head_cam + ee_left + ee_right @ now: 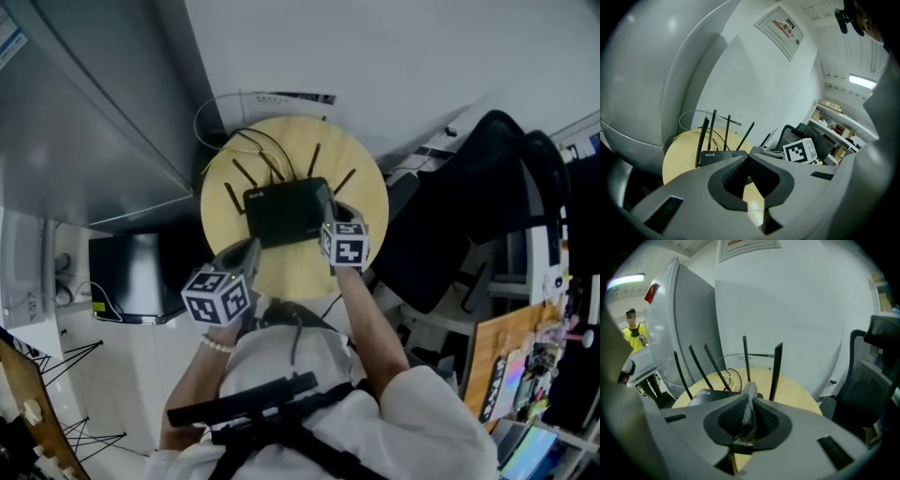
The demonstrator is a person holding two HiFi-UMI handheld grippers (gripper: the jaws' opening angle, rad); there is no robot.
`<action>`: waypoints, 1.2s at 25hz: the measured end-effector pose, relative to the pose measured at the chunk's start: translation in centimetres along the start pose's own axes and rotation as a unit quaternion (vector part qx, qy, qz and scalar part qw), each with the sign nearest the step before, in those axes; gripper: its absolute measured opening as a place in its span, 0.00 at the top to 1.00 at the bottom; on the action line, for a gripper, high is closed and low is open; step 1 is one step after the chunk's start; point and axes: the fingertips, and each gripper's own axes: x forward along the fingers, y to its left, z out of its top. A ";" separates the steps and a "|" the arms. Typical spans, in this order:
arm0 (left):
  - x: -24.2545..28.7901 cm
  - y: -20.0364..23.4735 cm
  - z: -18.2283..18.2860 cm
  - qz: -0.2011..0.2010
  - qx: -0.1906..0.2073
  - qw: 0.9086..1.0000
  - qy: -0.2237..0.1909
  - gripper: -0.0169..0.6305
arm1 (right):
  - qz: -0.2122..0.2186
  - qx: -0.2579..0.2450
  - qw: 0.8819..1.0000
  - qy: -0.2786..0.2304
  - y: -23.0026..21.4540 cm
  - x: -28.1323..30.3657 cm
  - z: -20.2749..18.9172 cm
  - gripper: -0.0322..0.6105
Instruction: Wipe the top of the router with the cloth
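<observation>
From above, the black router (286, 212) is sitting near the middle of a round wooden surface (366, 183), its antennas (314, 159) fanning out toward the wall. The right tongs (336, 214) are pressing in at the router's right edge, while the left tongs (246, 253) are hovering just off its near left corner. A dark office chair (473, 202) is standing to the right of the surface. Looking along the left tongs (747, 159), the two jaws are meeting at their tips with nothing between them; the router (715, 154) is lying just ahead on the surface (679, 159), and the marker cube (800, 151) of the other tool is showing off to the right. Looking along the right tongs (750, 397), the jaws are squeezing a grey cloth (749, 413), which is bunching up between the dark pads and poking out past the tips. The router (705, 394) is lying just ahead and to the left on the surface (801, 399). A person in a yellow top (635, 333) is standing far off on the left.
</observation>
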 end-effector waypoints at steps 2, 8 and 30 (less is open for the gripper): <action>0.6 0.3 -0.1 0.002 0.000 1.000 0.006 0.98 | -0.012 -0.009 1.000 0.008 -0.5 1.4 -0.3 0.90; 1.7 1.2 -0.4 0.005 0.013 1.000 0.027 0.98 | -0.052 -0.073 0.995 0.039 -0.7 4.9 -0.5 0.90; 0.7 3.8 -0.7 0.026 0.007 0.999 0.031 0.98 | -0.151 -0.207 0.962 0.090 -1.5 8.8 -0.7 0.90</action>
